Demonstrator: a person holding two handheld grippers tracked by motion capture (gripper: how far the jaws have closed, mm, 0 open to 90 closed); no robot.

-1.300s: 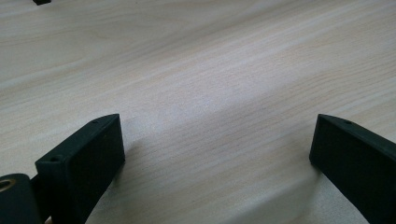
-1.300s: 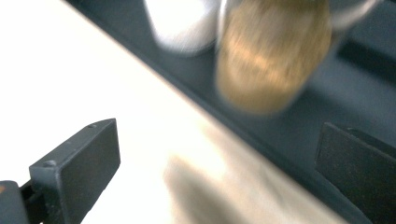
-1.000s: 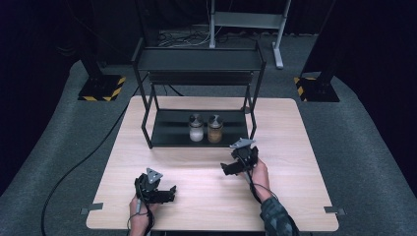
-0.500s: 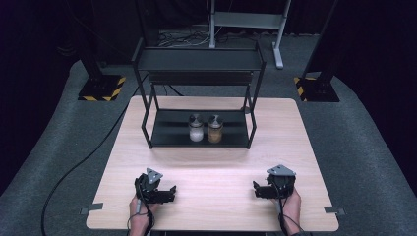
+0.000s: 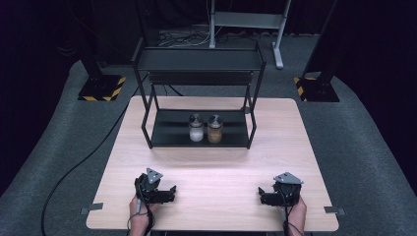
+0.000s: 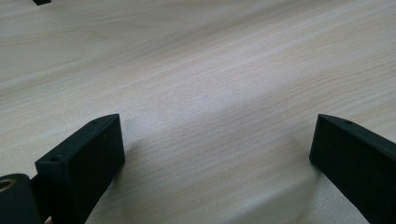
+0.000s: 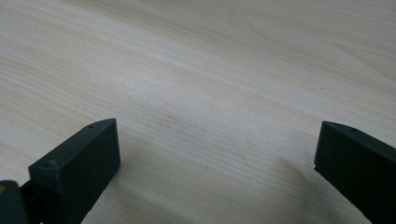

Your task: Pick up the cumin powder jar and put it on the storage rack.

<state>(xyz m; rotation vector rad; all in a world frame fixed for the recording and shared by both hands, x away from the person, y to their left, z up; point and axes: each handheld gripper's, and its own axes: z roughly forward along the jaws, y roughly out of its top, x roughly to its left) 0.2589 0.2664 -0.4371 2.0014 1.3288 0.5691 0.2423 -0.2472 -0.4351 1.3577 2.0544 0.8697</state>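
Two small jars stand side by side on the lower shelf of a black metal rack [image 5: 147, 129]: one with white contents [image 5: 195, 129] and one with brown contents [image 5: 215, 129]. My left gripper [image 5: 170, 192] rests low over the table near its front left, open, nothing between its jaws. My right gripper [image 5: 261, 194] sits near the front right, also open and empty. In the left gripper view, the left gripper [image 6: 217, 154] shows its jaws spread wide over bare wood. The right gripper view shows the right gripper [image 7: 217, 156] the same way.
The wooden table [image 5: 216, 172] has the rack at its back half, with an upper shelf [image 5: 196, 60] above the jars. A black cable [image 5: 93, 150] trails off the left edge across grey carpet. Stand bases with yellow-black stripes [image 5: 101, 88] sit behind.
My right gripper has pulled back from near the rack's right front to the table's front right edge. The left gripper has stayed where it was.
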